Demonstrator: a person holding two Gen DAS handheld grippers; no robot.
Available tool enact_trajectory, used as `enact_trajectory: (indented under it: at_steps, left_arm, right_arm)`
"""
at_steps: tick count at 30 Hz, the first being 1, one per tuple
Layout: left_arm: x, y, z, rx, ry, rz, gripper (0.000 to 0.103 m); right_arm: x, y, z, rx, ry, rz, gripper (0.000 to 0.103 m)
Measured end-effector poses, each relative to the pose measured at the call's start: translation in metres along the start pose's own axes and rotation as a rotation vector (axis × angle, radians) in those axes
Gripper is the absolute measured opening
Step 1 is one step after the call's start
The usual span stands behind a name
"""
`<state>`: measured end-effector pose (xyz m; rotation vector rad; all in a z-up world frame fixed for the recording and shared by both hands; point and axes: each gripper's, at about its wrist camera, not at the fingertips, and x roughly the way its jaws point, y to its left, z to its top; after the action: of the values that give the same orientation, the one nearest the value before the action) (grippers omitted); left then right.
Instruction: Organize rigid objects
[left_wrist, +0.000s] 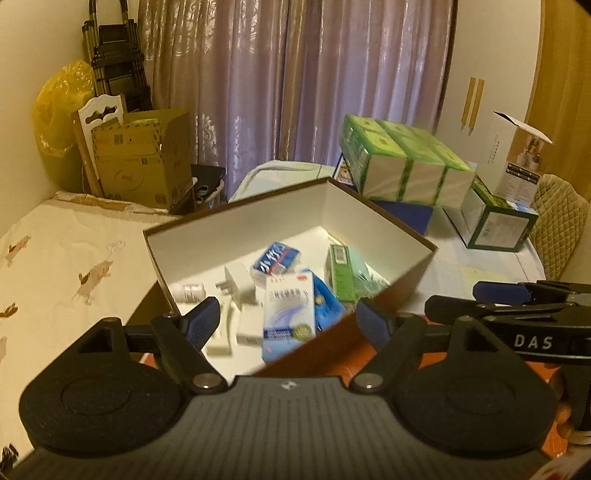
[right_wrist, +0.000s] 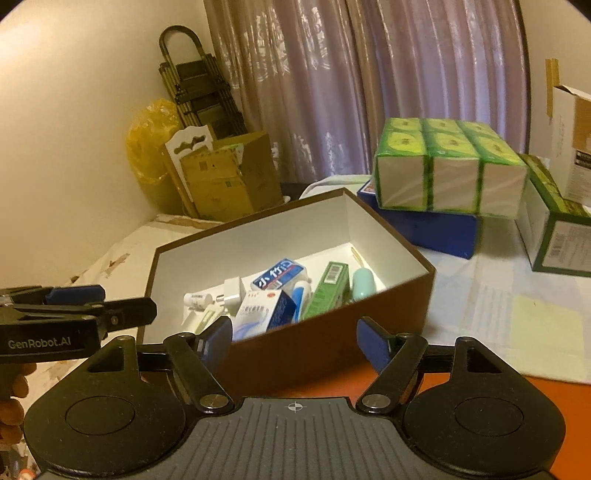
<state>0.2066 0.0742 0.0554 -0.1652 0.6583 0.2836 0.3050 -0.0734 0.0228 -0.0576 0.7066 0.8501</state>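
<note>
A brown box with a white inside (left_wrist: 332, 210) (right_wrist: 332, 350) stands on the table. In it lie a blue-and-white medicine box (left_wrist: 288, 314) (right_wrist: 258, 314), a blue pack (left_wrist: 277, 258) (right_wrist: 280, 277), a green box (left_wrist: 341, 273) (right_wrist: 328, 288), a white plug adapter (left_wrist: 238, 280) (right_wrist: 232, 290), a small white bottle (left_wrist: 190, 291) (right_wrist: 197, 299) and a mint-green capsule-shaped item (right_wrist: 364, 282). My left gripper (left_wrist: 286, 321) is open and empty above the box's near corner. My right gripper (right_wrist: 295, 341) is open and empty before the box's near wall.
A wrapped pack of green tissue packs (left_wrist: 406, 162) (right_wrist: 450, 170) rests on a blue box (right_wrist: 436, 229) behind. A green-and-white carton (left_wrist: 495, 221) (right_wrist: 554, 236) and a tall white carton (left_wrist: 517, 158) stand at the right. Cardboard boxes (left_wrist: 144, 158) and a yellow bag (left_wrist: 59, 110) sit far left.
</note>
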Motion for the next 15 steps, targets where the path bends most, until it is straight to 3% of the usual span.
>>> enact_trajectory:
  at_steps: [15]
  left_arm:
    - [-0.052, -0.074, -0.056, 0.007, 0.063, -0.018, 0.078]
  right_arm:
    - [-0.085, -0.037, -0.054, 0.025, 0.054, 0.024, 0.074]
